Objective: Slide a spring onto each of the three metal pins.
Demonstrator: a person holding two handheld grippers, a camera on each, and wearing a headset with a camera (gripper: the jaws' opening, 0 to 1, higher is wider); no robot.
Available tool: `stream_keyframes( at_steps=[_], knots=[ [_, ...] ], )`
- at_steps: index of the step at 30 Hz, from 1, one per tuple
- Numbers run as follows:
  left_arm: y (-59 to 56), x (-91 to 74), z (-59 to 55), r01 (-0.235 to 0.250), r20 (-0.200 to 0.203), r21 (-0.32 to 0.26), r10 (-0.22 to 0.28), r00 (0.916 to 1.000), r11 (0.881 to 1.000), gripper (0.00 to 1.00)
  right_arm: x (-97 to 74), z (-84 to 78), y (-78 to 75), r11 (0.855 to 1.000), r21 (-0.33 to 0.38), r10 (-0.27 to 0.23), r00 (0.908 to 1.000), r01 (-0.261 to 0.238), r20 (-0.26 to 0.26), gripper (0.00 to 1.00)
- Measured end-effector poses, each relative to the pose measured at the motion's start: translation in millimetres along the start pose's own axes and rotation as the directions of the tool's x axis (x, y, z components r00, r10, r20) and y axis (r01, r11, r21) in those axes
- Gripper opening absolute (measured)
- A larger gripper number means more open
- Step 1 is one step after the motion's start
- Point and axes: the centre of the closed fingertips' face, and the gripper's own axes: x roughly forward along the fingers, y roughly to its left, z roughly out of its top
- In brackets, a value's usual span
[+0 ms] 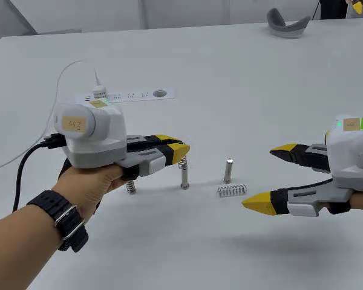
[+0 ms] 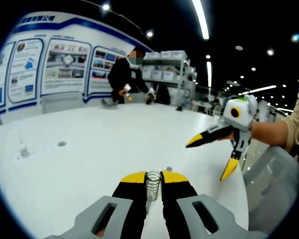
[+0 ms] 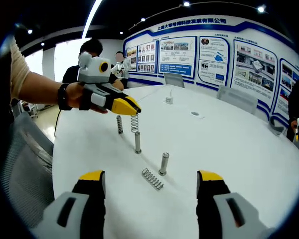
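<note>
Left gripper [image 1: 183, 151] centre-left, clamped on a spring [image 1: 183, 162] just above the middle pin [image 1: 184, 179]. Right gripper [image 1: 259, 178] far right, jaws wide apart. Loose spring [image 1: 232, 191] lies beside right pin [image 1: 228, 170], centre frame.

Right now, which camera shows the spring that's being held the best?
The right gripper view: the held spring hangs whole from the left gripper, over a pin. The left gripper view sees it close, pinched between the fingers, its bottom hidden. In the head view the fingers half cover it.
</note>
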Motion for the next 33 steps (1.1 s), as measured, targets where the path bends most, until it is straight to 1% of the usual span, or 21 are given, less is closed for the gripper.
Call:
stream_keyframes(
  at_steps=[8,13,26,30,33],
  knots=[
    [-0.3,4.8,-5.1,0.004,-0.015,0.001,-0.004,0.9999,1.0,0.1,0.0,-1.2,-1.1,1.0,0.007,-0.001,1.0,0.001,-0.001,0.76],
    [1.1,7.2,-4.0,0.003,-0.001,-0.004,-0.003,1.0,1.0,0.1,2.1,-1.5,1.1,1.0,0.007,0.009,1.0,-0.009,-0.004,0.76],
    [2.2,6.1,-2.1,0.001,-0.004,-0.009,-0.001,1.0,1.0,0.1,3.5,-3.2,3.4,1.0,0.013,0.017,0.9998,-0.016,-0.009,0.76],
    [2.8,6.1,-5.6,0.0,-0.018,-0.01,-0.001,0.9998,1.0,0.1,4.0,-3.6,3.7,1.0,0.014,0.019,0.9998,-0.019,-0.011,0.75],
    [2.9,6.7,-7.0,0.0,-0.019,-0.009,0.0,0.9998,1.0,0.1,4.2,-4.7,3.7,1.0,0.015,0.02,0.9997,-0.02,-0.013,0.75]
  ],
)
